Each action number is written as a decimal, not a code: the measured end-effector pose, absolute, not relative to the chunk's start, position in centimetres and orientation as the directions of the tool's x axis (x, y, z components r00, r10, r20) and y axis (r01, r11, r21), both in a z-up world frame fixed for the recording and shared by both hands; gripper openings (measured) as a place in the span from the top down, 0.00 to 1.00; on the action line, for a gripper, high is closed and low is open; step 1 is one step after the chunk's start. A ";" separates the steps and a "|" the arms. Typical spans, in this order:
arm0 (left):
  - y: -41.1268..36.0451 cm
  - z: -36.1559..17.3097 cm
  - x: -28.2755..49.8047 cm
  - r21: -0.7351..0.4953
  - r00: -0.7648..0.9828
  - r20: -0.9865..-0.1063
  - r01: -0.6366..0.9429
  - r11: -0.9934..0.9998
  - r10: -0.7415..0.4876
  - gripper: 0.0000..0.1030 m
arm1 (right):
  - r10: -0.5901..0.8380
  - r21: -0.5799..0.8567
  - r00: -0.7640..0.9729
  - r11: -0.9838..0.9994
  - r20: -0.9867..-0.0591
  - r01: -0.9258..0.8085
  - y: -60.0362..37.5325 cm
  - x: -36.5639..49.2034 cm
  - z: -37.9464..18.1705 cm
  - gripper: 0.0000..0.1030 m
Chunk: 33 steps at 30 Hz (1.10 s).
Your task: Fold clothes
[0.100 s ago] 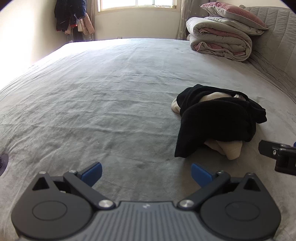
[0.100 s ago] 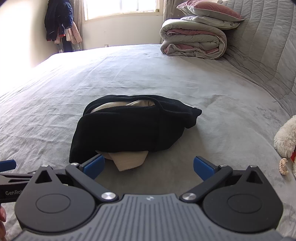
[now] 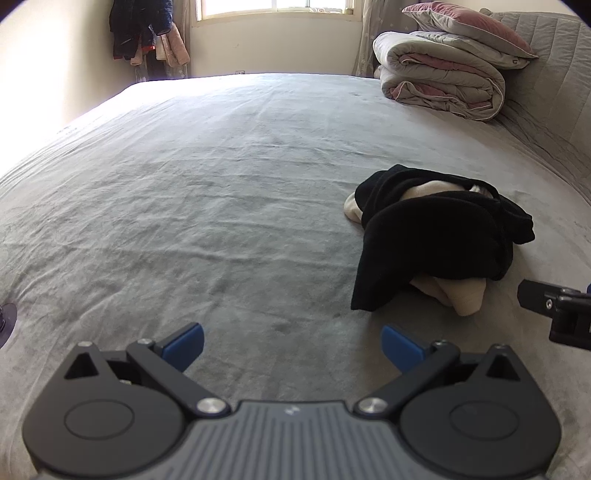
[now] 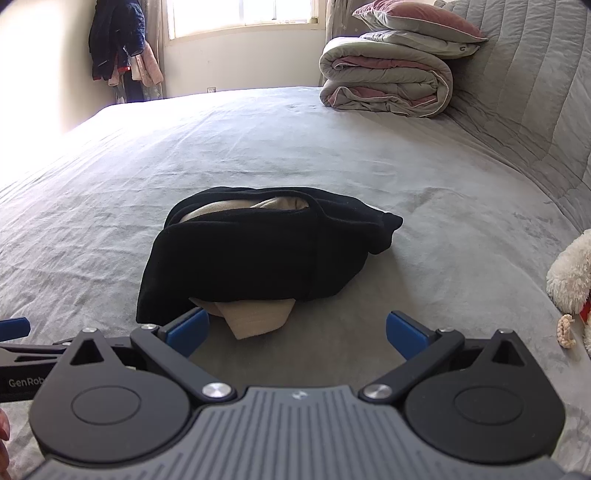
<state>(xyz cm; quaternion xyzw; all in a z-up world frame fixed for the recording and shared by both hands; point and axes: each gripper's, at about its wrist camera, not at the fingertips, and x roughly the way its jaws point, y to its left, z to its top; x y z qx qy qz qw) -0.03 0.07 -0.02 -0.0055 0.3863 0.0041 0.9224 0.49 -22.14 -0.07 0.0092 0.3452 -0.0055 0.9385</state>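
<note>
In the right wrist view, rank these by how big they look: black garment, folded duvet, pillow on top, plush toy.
1. black garment
2. folded duvet
3. pillow
Plush toy: cut off at the edge, unrankable.

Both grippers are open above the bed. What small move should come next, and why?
Probably ease the right gripper forward onto the near edge of the black garment. It lies crumpled on the bed over a beige piece, straight ahead of those open fingers, while the left gripper faces bare sheet.

Black gripper (image 3: 291, 347) bodies, blue fingertips (image 3: 184, 343), silver screws.
</note>
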 end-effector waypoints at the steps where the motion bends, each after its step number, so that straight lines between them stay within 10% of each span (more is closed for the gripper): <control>1: 0.1 0.0 0.0 -0.007 0.700 -0.714 -0.013 1.000 0.004 0.00 | -0.002 0.015 0.761 1.000 -0.648 0.016 -22.2 0.5 -0.1 0.00; 33: 1.2 0.0 0.3 -0.026 0.677 -0.736 -0.035 0.999 0.004 0.00 | -0.002 0.006 0.721 1.000 -0.693 0.009 -21.7 1.1 -1.0 0.00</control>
